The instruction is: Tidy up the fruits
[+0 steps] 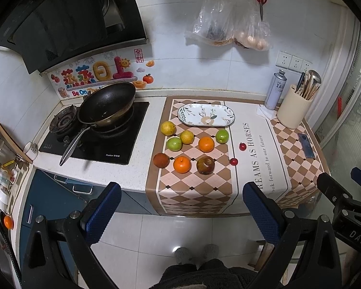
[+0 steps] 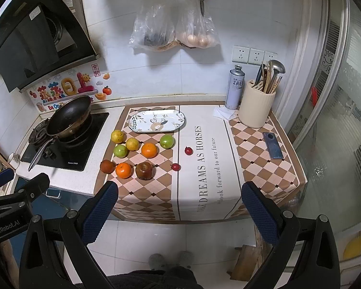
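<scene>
Several fruits lie on the checked cloth (image 1: 199, 192) in front of an empty oval patterned plate (image 1: 206, 115), which also shows in the right wrist view (image 2: 157, 120). There are two yellow fruits (image 1: 168, 128), two green ones (image 1: 174, 143), two oranges (image 1: 206, 144), two dark brown fruits (image 1: 205, 165) and two small red ones (image 1: 242, 146). My left gripper (image 1: 181, 214) is open and empty, held back above the floor short of the counter edge. My right gripper (image 2: 179, 213) is likewise open and empty, to the right of the left one.
A black wok (image 1: 107, 105) sits on the gas hob at the left. A spray can (image 1: 275, 90), a utensil holder (image 1: 294, 108) and a phone (image 1: 306, 145) stand at the right of the counter. Bags (image 1: 226, 24) and scissors hang on the wall.
</scene>
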`<state>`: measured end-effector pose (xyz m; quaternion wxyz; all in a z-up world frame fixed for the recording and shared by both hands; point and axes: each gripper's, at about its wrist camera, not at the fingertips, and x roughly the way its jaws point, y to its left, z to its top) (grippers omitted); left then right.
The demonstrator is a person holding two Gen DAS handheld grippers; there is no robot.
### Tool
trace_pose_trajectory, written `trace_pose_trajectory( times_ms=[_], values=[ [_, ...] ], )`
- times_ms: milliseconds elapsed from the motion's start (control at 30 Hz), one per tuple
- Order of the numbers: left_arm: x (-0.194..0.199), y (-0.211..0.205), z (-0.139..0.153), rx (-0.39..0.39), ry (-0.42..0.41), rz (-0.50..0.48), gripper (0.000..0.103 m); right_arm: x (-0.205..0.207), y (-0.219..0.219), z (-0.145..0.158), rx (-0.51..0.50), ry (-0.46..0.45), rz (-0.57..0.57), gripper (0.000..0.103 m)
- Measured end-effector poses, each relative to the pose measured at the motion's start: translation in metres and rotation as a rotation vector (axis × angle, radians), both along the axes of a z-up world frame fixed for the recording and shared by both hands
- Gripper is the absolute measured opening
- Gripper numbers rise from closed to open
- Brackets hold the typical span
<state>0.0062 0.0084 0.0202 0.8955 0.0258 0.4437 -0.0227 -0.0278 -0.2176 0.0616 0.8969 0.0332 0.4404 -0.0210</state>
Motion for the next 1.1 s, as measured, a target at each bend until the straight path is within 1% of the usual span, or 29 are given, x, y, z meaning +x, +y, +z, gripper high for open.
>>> trace_pose_trajectory(
  times_ms=[233, 333, 433, 500, 567, 667, 767, 833, 967, 1100],
  values=[
    [0.0, -0.002, 0.0, 0.0, -0.002, -0.001, 0.103, 0.001, 0.002, 0.0, 0.004, 0.005, -0.007, 0.103],
    [0.0, -0.004, 0.001, 0.0, -0.004, -0.001, 0.103, 0.007, 0.0, -0.005, 0.012, 0.011, -0.022, 0.103],
    [0.004, -0.004, 0.002, 0.017, -0.033, 0.018, 0.103, 0.014, 0.003, -0.012, 0.03, 0.007, -0.042, 0.103],
    [0.011, -0.003, -0.001, 0.036, -0.059, 0.034, 0.103, 0.021, 0.004, -0.021, 0.046, -0.002, -0.045, 0.103],
    [0.022, 0.001, -0.007, 0.059, -0.074, 0.054, 0.103, 0.033, 0.007, -0.034, 0.069, 0.008, -0.043, 0.103],
    [0.045, 0.014, -0.028, 0.104, -0.078, 0.091, 0.103, 0.051, 0.014, -0.055, 0.128, 0.029, -0.033, 0.103],
    [0.069, 0.029, -0.052, 0.124, -0.037, 0.114, 0.103, 0.077, 0.024, -0.086, 0.172, 0.074, -0.023, 0.103],
    [0.087, 0.042, -0.071, 0.124, 0.007, 0.122, 0.103, 0.097, 0.032, -0.112, 0.201, 0.128, -0.008, 0.103],
    [0.121, 0.06, -0.108, 0.106, 0.126, 0.144, 0.103, 0.142, 0.049, -0.176, 0.238, 0.248, 0.03, 0.103],
    [0.147, 0.071, -0.142, 0.099, 0.199, 0.183, 0.103, 0.188, 0.066, -0.239, 0.238, 0.335, 0.069, 0.103]
  ],
)
